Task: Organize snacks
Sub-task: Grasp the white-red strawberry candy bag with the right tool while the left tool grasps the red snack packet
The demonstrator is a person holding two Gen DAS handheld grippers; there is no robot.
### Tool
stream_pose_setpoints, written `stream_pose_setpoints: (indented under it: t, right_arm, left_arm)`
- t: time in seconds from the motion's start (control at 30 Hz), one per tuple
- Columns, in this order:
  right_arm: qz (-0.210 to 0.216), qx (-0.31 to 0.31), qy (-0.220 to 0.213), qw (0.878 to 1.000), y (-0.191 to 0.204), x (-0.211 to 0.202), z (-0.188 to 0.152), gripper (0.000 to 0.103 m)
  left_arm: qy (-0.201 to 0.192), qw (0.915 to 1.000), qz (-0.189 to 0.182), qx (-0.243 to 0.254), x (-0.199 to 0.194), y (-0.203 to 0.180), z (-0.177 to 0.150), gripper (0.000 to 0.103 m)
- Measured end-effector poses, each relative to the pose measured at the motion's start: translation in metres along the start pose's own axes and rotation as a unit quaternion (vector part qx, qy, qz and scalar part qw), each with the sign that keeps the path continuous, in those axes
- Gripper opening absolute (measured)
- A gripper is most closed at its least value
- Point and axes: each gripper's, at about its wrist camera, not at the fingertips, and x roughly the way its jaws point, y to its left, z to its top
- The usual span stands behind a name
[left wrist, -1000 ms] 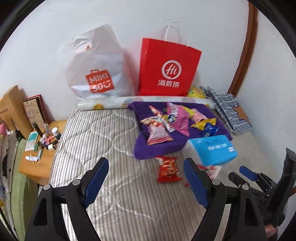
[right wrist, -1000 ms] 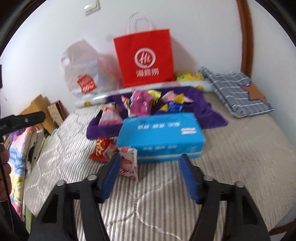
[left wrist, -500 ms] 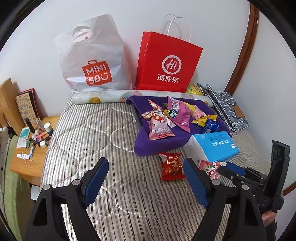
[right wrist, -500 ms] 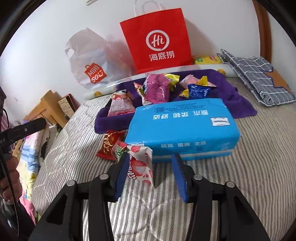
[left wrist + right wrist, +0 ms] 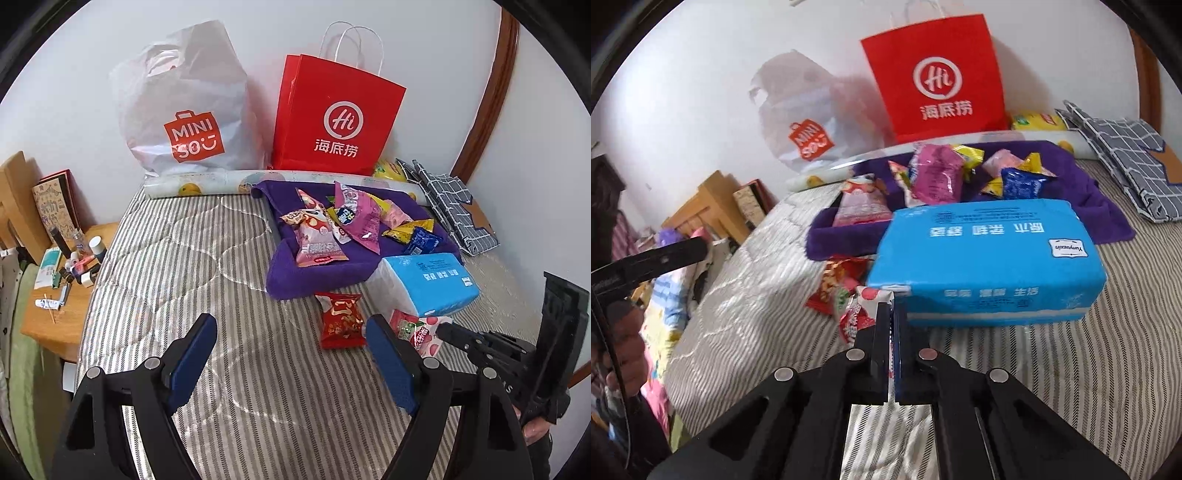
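Note:
A pink-and-white snack packet [image 5: 855, 314] lies on the striped bed in front of the blue tissue pack [image 5: 990, 254]. My right gripper [image 5: 891, 314] is shut on that packet's right edge; the left wrist view shows its tips [image 5: 448, 330] at the same packet [image 5: 415, 328]. A red snack packet [image 5: 341, 319] lies just left of it. Several more snack packets [image 5: 354, 221] are piled on a purple towel [image 5: 310, 277] behind. My left gripper [image 5: 291, 332] hangs open over bare bedding, holding nothing.
A red paper bag [image 5: 338, 118] and a white plastic shopping bag [image 5: 184, 107] stand against the wall. A folded checked cloth [image 5: 450, 206] lies at the right. A wooden bedside table [image 5: 59, 302] with small bottles and tubes sits left of the bed.
My right gripper's jaws have come together on the pink-and-white packet's edge, having straddled it before. The left gripper stays open, its view tilted down a little.

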Motion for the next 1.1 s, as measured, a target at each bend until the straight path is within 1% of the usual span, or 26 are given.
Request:
stream_pose_setpoints:
  t: [0.1, 0.2, 0.3, 0.4, 0.47, 0.57, 0.67, 0.77, 0.8, 0.9, 0.93, 0.97, 1.0, 1.03, 1.07, 1.1]
  right_arm:
    - [-0.010, -0.009, -0.011, 1.000, 0.001, -0.011, -0.004, 0.001]
    - [-0.008, 0.001, -0.017, 1.000, -0.004, -0.026, -0.009, 0.001]
    - [-0.014, 0.008, -0.030, 0.999, -0.010, -0.048, -0.015, 0.001]
    - [-0.037, 0.013, -0.041, 0.998, -0.019, -0.066, -0.021, 0.001]
    - [-0.048, 0.027, -0.045, 0.997, -0.031, -0.074, -0.026, 0.001]
    - [-0.072, 0.059, -0.035, 0.995, -0.056, -0.082, -0.034, 0.001]
    - [-0.095, 0.077, -0.006, 0.992, -0.075, -0.082, -0.044, 0.001]
    - [-0.102, 0.073, 0.002, 0.992, -0.082, -0.086, -0.053, 0.002]
    - [-0.103, 0.069, 0.005, 0.992, -0.083, -0.088, -0.055, 0.004]
    - [-0.106, 0.059, 0.004, 0.993, -0.083, -0.096, -0.059, 0.004]
    - [-0.105, 0.054, 0.001, 0.993, -0.082, -0.099, -0.059, 0.007]
    - [-0.102, 0.045, -0.003, 0.994, -0.081, -0.101, -0.057, 0.011]
    - [-0.098, 0.035, -0.008, 0.995, -0.079, -0.101, -0.054, 0.027]
    - [-0.096, 0.025, -0.012, 0.995, -0.076, -0.101, -0.051, 0.048]
    - [-0.095, 0.010, -0.019, 0.995, -0.073, -0.099, -0.048, 0.054]
    - [-0.096, 0.001, -0.021, 0.995, -0.071, -0.096, -0.046, 0.055]
  left_arm:
    - [0.000, 1.0000, 0.001, 0.001, -0.003, -0.007, 0.000, 0.082]
    - [-0.001, 1.0000, 0.003, 0.008, -0.007, -0.016, -0.002, 0.082]
    - [-0.002, 0.9999, 0.005, 0.015, -0.009, -0.026, -0.004, 0.082]
    - [-0.001, 0.9999, 0.001, 0.017, -0.010, -0.035, -0.006, 0.082]
    - [0.002, 0.9998, -0.002, 0.019, -0.010, -0.040, -0.007, 0.082]
    - [0.004, 0.9997, -0.004, 0.023, -0.008, -0.048, -0.010, 0.082]
    - [0.007, 0.9997, -0.008, 0.023, -0.005, -0.054, -0.011, 0.082]
    - [0.003, 0.9999, -0.011, 0.011, -0.002, -0.057, -0.012, 0.082]
    - [0.005, 0.9998, -0.016, 0.007, 0.000, -0.058, -0.013, 0.082]
    - [0.014, 0.9997, -0.019, -0.002, 0.007, -0.060, -0.015, 0.082]
    - [0.016, 0.9997, -0.020, -0.004, 0.009, -0.060, -0.015, 0.082]
    - [0.018, 0.9996, -0.021, -0.004, 0.011, -0.061, -0.016, 0.082]
    - [0.019, 0.9996, -0.020, -0.005, 0.012, -0.061, -0.016, 0.082]
    - [0.021, 0.9996, -0.019, -0.006, 0.013, -0.061, -0.016, 0.082]
    - [0.022, 0.9996, -0.018, -0.006, 0.014, -0.061, -0.017, 0.082]
    - [0.024, 0.9996, -0.016, -0.006, 0.015, -0.061, -0.017, 0.082]
